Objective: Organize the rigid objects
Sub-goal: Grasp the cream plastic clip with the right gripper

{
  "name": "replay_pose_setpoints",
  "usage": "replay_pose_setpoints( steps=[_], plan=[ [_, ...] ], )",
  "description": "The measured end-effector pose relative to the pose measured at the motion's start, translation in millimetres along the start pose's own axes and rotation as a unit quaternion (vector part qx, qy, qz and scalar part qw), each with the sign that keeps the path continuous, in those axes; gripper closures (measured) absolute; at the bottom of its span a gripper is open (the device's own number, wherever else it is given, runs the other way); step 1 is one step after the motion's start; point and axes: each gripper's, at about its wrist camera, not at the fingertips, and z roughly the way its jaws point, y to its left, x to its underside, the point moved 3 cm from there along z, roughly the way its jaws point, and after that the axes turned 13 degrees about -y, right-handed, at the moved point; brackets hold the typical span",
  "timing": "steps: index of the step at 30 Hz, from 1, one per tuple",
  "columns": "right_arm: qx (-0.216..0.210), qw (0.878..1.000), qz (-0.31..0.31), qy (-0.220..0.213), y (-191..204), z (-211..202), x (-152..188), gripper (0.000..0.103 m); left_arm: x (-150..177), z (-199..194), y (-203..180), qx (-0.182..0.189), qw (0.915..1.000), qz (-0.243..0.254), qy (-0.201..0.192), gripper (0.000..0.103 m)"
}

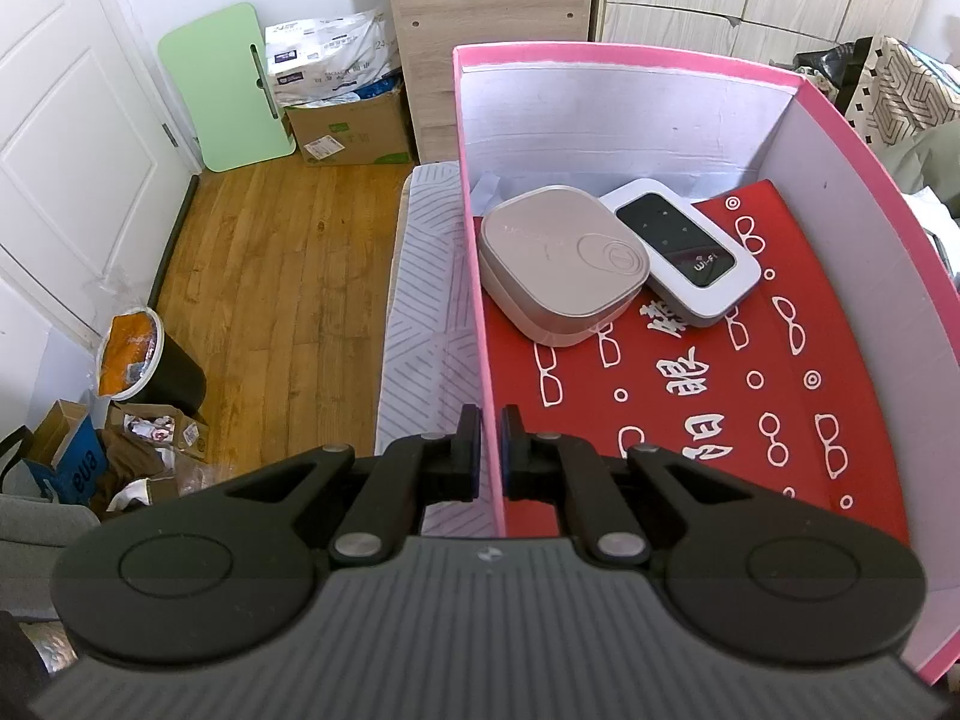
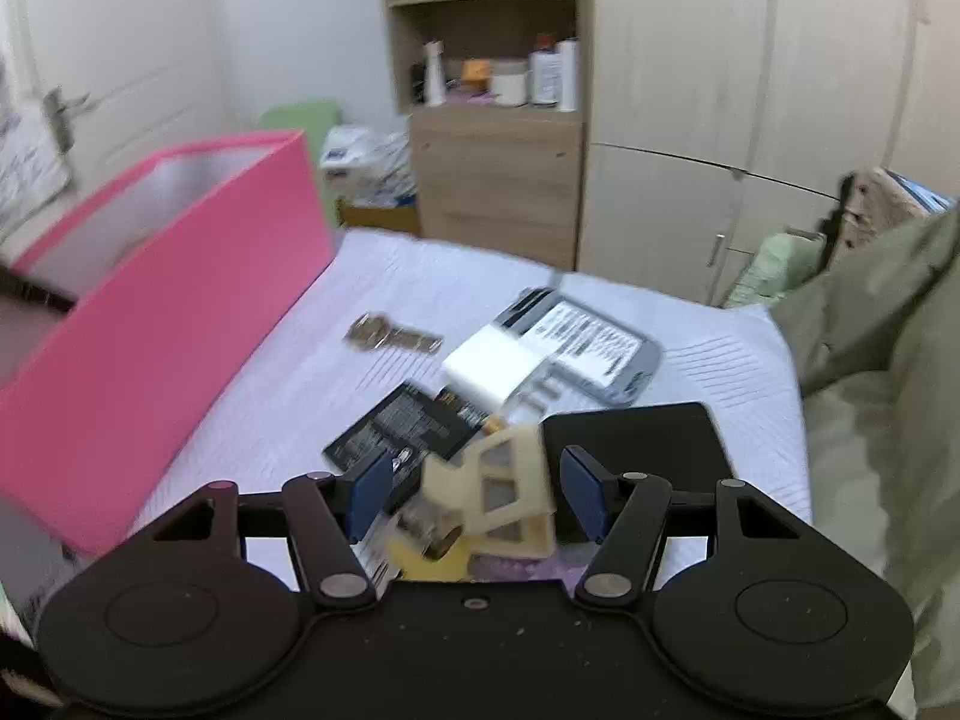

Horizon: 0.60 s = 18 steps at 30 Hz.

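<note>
Pink box held at its wall; loose items wait on the bed.
The left hand-held gripper pinches the pink box wall. The right hand-held gripper stands open around a cream plastic piece on the bed, pads not touching.

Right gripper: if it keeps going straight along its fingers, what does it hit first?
Most likely the beige plastic piece lying between the open fingers of the right gripper, with a small metal cylinder beside it. The picture is blurred, so depth is uncertain.
</note>
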Motion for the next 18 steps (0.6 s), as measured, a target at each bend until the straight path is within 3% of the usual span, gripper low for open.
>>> replay_pose_setpoints(
  steps=[3, 6, 9, 18],
  plan=[
    [0.021, 0.999, -0.021, 0.012, 1.4, 7.6, 7.5, 0.037, 0.2, 0.0, 1.6, 0.002, 1.0, -0.005, -0.001, 0.098],
    [0.021, 1.0, -0.007, 0.015, -1.3, 11.3, 8.1, 0.048, 0.0, 0.2, 1.8, 0.002, 1.0, -0.004, -0.001, 0.098],
    [0.019, 1.0, -0.004, 0.016, -1.6, 8.8, 6.8, 0.048, 0.1, 0.3, 1.5, 0.002, 1.0, -0.004, -0.001, 0.098],
    [-0.008, 0.998, 0.059, -0.034, -5.7, -6.5, -10.8, 0.048, 0.0, -0.6, 2.5, 0.005, 0.9999, -0.009, -0.002, 0.098]
  ],
)
